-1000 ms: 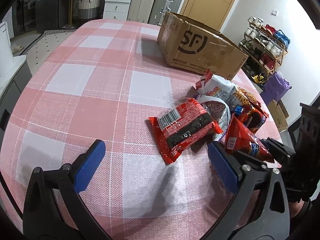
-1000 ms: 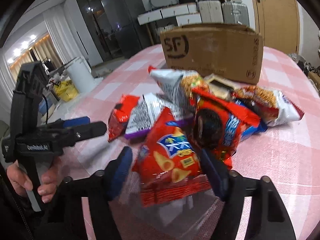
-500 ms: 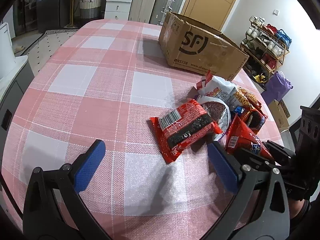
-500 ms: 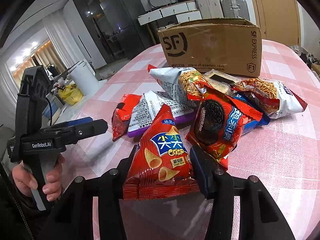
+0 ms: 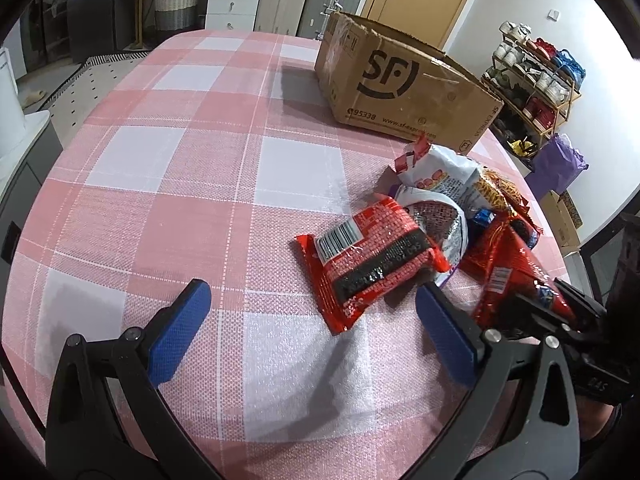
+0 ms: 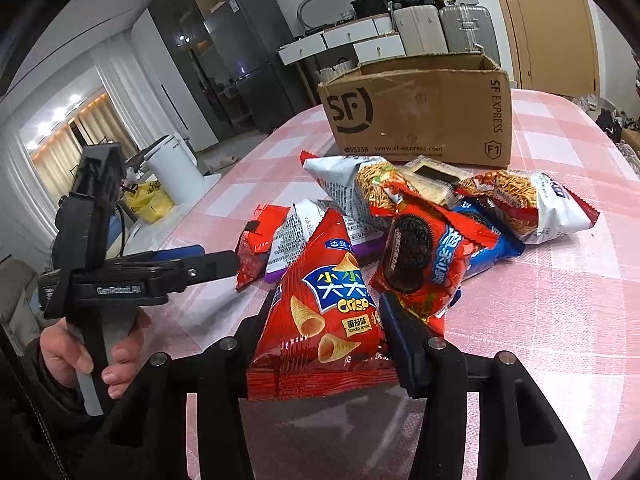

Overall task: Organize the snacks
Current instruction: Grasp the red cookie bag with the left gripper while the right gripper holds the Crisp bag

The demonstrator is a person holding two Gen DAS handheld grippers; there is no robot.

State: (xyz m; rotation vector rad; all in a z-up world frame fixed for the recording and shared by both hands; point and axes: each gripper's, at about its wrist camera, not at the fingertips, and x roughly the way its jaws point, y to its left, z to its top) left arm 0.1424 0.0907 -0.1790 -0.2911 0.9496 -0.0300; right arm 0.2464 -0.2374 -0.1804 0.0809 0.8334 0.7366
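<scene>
Snacks lay heaped on the checked bench (image 5: pixel 200 168) just before the open SF Express box (image 6: pixel 420 116), likely their destination. The right tool (image 6: pixel 326 336) was clenched on the lower part of the red Crisp cone-snack bag (image 6: pixel 328 312), raised at the heap's near edge, seemingly to carry it boxward. The left tool (image 5: pixel 308 320) hovered released, low and level, beside the red noodle packet (image 5: pixel 368 264).

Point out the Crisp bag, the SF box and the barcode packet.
Crisp bag (image 6: pixel 332 312), right wrist view, on the printed front above the seal.
SF box (image 6: pixel 420 120), right wrist view, on the front wall.
Barcode packet (image 5: pixel 372 264), left wrist view, on its red face.
</scene>
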